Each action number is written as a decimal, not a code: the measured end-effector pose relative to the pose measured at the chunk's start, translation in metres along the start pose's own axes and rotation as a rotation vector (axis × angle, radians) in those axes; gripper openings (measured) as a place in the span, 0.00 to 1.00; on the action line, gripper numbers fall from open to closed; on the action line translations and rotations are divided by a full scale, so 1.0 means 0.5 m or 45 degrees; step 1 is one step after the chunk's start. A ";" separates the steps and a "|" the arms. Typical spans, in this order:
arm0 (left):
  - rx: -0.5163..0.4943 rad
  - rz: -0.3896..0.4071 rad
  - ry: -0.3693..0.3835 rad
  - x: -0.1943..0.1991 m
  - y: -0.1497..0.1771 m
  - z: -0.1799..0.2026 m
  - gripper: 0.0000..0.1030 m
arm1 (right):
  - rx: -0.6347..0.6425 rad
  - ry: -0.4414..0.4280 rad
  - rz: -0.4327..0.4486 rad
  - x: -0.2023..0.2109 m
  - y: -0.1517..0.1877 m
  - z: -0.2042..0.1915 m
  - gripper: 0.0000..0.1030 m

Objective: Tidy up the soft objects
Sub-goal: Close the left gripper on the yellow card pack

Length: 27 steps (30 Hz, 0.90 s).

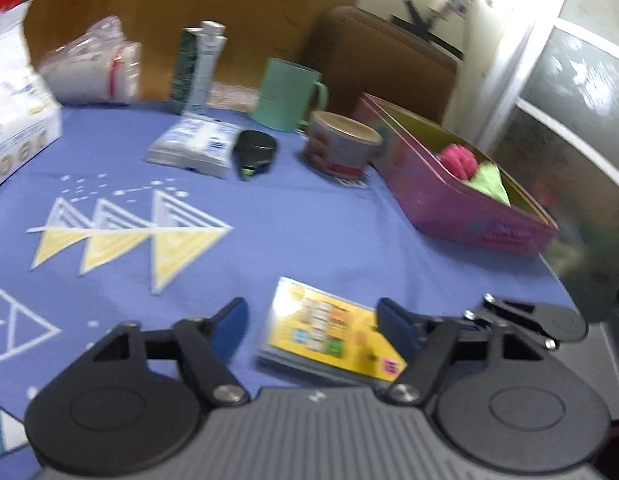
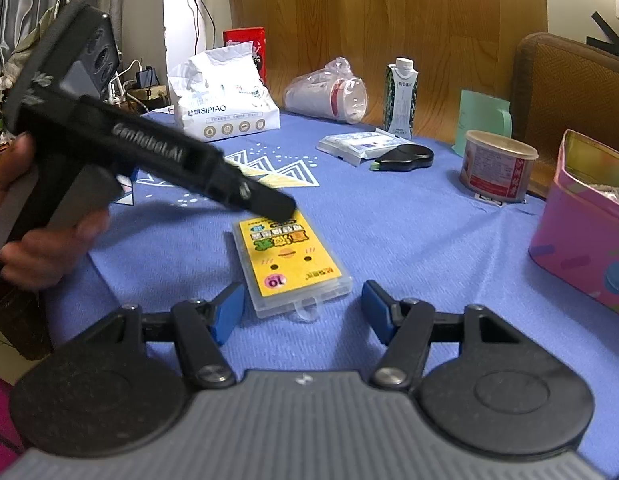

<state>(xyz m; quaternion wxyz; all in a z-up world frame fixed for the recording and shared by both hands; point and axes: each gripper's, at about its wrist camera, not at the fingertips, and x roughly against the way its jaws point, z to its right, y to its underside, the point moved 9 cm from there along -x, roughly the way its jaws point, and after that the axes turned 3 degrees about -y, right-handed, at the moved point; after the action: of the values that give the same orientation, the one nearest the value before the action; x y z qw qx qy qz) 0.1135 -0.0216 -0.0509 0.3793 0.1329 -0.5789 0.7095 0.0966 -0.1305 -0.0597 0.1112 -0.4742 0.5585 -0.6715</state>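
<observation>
A flat yellow packet in a clear plastic case (image 1: pixel 329 330) (image 2: pixel 289 260) lies on the blue tablecloth. My left gripper (image 1: pixel 311 322) is open just above and around its near end. In the right wrist view the left gripper's body (image 2: pixel 149 160) reaches in from the left, its tip over the packet's far end. My right gripper (image 2: pixel 303 310) is open and empty, just short of the packet's near end. A pink tin box (image 1: pixel 465 196) (image 2: pixel 585 236) at the right holds a pink ball (image 1: pixel 459 162) and a green cloth (image 1: pixel 489 182).
On the tablecloth (image 1: pixel 289 220) stand a tissue pack (image 2: pixel 221 100), a wrapped stack of cups (image 2: pixel 329 92), a carton (image 2: pixel 399 98), a green mug (image 1: pixel 289 94), a small tub (image 2: pixel 497 170), a wipes packet (image 1: pixel 195 144) and a black tape dispenser (image 2: pixel 405 158). A brown chair (image 1: pixel 381 64) stands behind.
</observation>
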 end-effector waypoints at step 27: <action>0.022 -0.031 0.048 -0.008 -0.057 0.056 0.50 | 0.011 0.116 0.116 0.054 -0.005 0.018 0.59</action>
<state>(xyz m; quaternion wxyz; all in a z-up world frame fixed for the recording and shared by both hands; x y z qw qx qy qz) 0.1290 -0.0479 -0.0248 0.3975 0.1300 -0.5637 0.7122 0.0902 -0.1535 -0.0442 0.1180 -0.4167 0.5810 -0.6891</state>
